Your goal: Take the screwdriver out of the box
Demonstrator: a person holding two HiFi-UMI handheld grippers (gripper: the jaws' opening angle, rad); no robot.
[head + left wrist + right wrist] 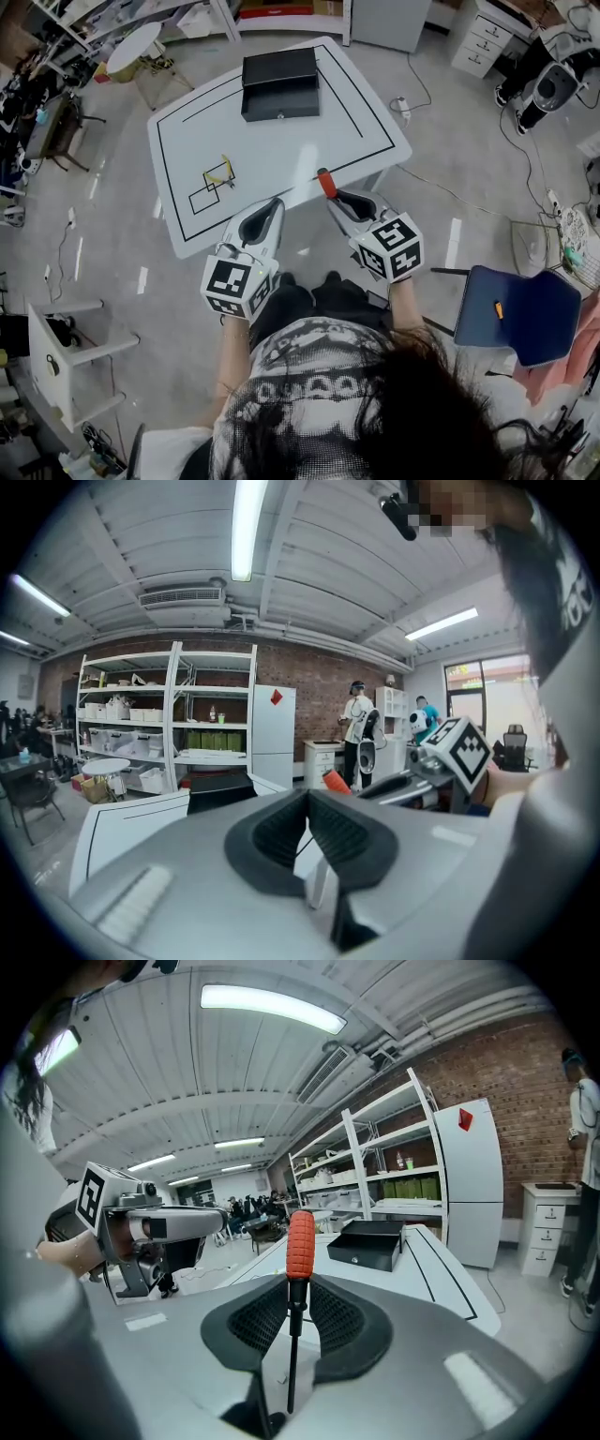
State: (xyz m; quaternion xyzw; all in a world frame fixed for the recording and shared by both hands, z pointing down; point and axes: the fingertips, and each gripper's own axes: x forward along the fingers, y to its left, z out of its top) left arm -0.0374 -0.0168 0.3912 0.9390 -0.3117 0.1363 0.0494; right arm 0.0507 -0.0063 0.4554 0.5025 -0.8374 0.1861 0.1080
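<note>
The black box sits with its lid down at the far side of the white table; it also shows in the right gripper view as the box. My right gripper is at the table's near edge, shut on the screwdriver. The metal shaft runs between the pads and the orange handle sticks up past the jaw tips of the right gripper. My left gripper hovers beside it at the near edge. Its jaws meet at the tips with nothing between them.
A small yellow item lies on the table beside a drawn rectangle. A blue chair stands to the right, a white stool to the left. A round table and a drawer cabinet stand beyond. People stand by distant shelves.
</note>
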